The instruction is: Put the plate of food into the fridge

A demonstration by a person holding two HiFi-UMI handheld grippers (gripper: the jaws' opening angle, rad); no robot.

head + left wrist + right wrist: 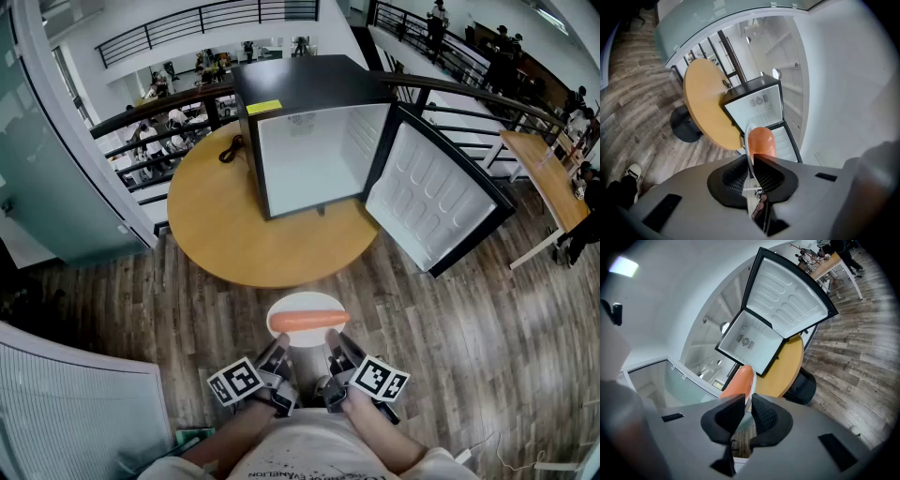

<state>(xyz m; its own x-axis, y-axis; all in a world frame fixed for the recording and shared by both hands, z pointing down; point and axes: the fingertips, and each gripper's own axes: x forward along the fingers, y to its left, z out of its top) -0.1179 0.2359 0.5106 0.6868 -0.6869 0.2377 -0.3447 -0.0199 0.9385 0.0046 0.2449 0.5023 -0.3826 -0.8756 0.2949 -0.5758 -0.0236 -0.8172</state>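
White plate [302, 302] was pinched at near rim by L gripper [280, 345] & R gripper [335, 344] jaws (stiff, slick, prob. fragile).

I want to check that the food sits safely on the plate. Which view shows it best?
The head view: it shows most of the plate and the orange food from above. Both gripper views see the plate edge-on between their jaws, with the food partly hidden.

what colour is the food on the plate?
Orange. The food lies on a white plate. It shows best in the head view.
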